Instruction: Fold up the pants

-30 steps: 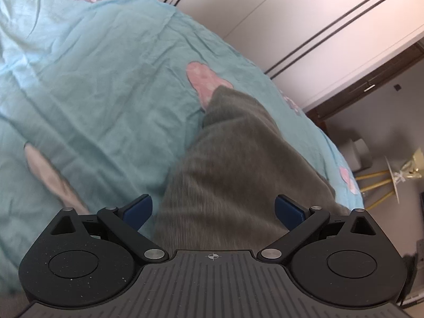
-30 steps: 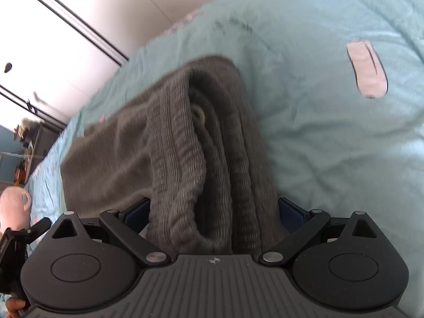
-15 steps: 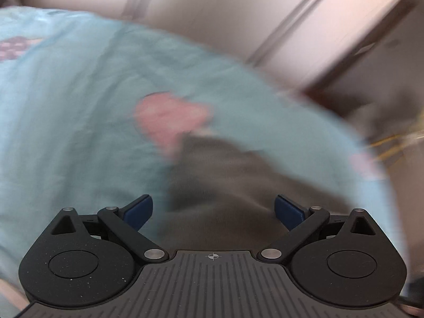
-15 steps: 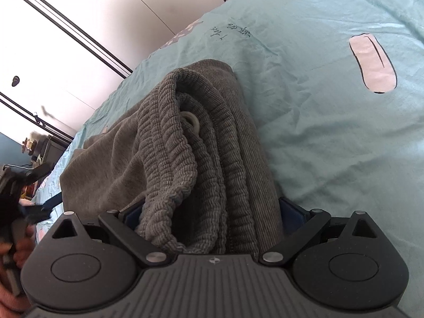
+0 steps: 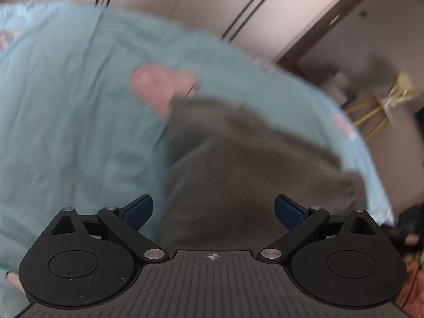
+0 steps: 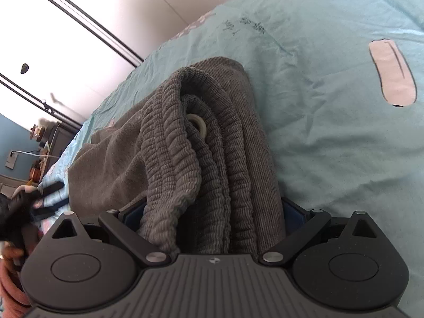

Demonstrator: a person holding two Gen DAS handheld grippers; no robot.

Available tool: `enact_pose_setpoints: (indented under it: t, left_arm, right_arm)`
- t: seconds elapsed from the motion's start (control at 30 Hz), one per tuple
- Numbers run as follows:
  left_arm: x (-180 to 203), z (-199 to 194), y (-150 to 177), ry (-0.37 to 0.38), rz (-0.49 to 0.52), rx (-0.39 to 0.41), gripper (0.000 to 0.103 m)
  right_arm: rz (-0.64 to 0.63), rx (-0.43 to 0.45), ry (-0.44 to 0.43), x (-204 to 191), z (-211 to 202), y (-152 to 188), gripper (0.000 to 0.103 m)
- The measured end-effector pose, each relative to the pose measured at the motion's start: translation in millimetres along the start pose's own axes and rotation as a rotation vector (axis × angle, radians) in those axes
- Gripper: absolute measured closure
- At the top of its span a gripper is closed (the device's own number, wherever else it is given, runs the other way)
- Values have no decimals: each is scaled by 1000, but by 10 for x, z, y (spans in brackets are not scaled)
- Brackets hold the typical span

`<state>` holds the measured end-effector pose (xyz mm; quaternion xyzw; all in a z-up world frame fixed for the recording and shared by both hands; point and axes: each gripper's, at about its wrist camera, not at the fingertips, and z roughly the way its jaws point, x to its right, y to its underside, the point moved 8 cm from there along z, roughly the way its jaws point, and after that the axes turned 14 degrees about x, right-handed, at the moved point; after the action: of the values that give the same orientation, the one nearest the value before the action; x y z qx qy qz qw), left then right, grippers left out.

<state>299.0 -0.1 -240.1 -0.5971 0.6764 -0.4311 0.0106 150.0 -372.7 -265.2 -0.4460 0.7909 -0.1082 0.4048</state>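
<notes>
Gripping the bunched waistband of the grey pants (image 6: 212, 159), the right hand-held gripper (image 6: 214, 212) is clamped on.
Left hand-held gripper (image 5: 213, 206) spread wide, empty, over pants on the bed (image 5: 66, 119).

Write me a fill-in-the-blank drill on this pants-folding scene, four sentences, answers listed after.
1. The pants are ____ in colour.
2. They lie on a light ____ bedsheet with pink shapes.
3. The ribbed waistband sits bunched between the fingers of the ____ claw.
4. The left claw has its fingers spread wide, so it is ____.

Answers: grey; blue; right; open
</notes>
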Motion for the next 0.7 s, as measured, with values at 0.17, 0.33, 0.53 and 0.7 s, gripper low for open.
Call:
enact_pose_setpoints:
  t: [0.17, 0.33, 0.53, 0.7]
  left_arm:
    - [-105, 143, 115, 143, -100, -88, 2]
    - [-21, 318, 180, 238, -90, -150, 2]
    - [170, 359, 265, 380, -137, -178, 1]
    - [120, 525, 291, 322, -167, -168, 5]
  right_arm:
    - [15, -92, -116, 60, 77, -83, 5]
    - [-1, -174, -238, 90, 141, -158, 5]
    - [110, -157, -287, 131, 254, -254, 5]
    - [-64, -197, -348, -108, 307, -147, 5]
